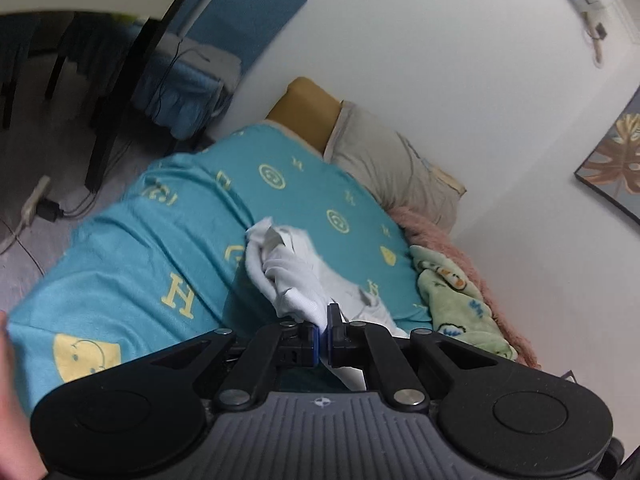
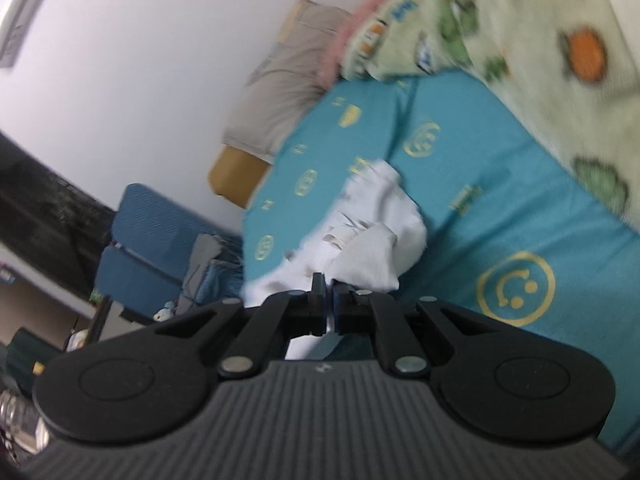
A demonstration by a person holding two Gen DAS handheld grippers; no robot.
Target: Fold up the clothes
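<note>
The crumpled white cotton garment (image 1: 296,268) is bunched above the bed with the teal yellow-printed sheet (image 1: 132,264), pinched at two spots. The left gripper (image 1: 327,320) has its jaws pressed together on a fold of white cloth; the right gripper (image 2: 329,292) likewise clamps white fabric, with the rest of the bundle trailing toward twelve o'clock. This looks like the opening step: lifting the garment to shake it out. Next, the grippers likely need to draw apart, spreading it flat on the sheet, clear of the green cartoon-print fleece blanket (image 1: 456,300) at three o'clock.
</note>
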